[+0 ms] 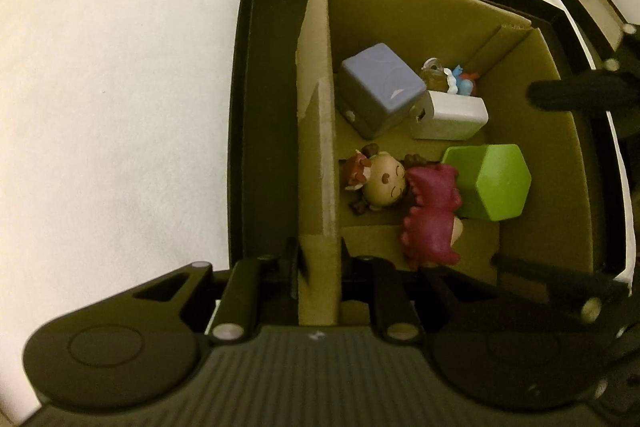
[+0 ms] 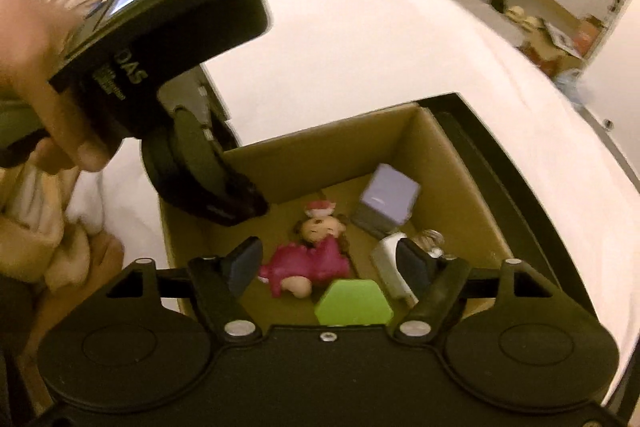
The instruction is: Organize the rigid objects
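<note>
Brown corrugated cardboard formed the open box that sat inside a black tray on a white cloth-covered table. The left gripper pointed steeply down, its jaws clenched on the box's upright cardboard wall. The right gripper hovered above the box with its jaws released and nothing between them.

On the box floor lay a small doll figurine in a magenta dress, on its back beside the gripped wall. A lime-green hexagonal plastic block touched the doll's skirt. Farther in, a lavender and grey plastic cube rested tilted, just beside a white rectangular plastic adapter. Behind the adapter, in the box's corner, sat a small blue and white toy next to a clear, brownish trinket.

A person's hand held the left gripper's black body.
</note>
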`<state>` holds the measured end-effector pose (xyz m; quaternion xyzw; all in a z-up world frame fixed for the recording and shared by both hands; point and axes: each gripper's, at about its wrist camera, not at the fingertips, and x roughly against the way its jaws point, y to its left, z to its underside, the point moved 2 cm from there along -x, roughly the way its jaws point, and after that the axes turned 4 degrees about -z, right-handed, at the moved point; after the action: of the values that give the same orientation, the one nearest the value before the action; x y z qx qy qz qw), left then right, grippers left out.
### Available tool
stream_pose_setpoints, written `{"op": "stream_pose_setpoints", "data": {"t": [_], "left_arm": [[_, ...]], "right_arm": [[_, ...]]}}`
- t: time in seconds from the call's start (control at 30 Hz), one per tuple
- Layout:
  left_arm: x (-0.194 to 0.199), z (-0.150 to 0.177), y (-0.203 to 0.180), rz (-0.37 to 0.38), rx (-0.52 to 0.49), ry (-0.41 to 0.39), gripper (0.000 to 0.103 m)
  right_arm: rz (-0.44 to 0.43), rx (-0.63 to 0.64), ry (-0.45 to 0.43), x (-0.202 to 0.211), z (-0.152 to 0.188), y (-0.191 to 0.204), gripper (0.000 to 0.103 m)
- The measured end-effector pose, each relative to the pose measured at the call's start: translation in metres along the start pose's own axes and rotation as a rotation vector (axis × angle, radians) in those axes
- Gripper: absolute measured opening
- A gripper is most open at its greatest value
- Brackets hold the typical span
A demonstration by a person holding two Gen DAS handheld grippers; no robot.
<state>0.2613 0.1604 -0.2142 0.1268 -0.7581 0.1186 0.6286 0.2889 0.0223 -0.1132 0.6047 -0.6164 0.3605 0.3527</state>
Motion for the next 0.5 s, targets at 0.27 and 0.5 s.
{"op": "stream_pose_setpoints", "data": {"t": [0.27, 0.5], "left_arm": [[0.036, -0.003, -0.005, 0.001, -0.011, -0.047, 0.015], [0.077, 0.003, -0.015, -0.011, -0.045, -0.112, 0.015]], "right_arm": [[0.089, -0.259, -0.082, 0.029, 0.020, -0.024, 0.076], [0.122, -0.498, -0.180, 0.066, 0.043, -0.036, 0.083]]}}
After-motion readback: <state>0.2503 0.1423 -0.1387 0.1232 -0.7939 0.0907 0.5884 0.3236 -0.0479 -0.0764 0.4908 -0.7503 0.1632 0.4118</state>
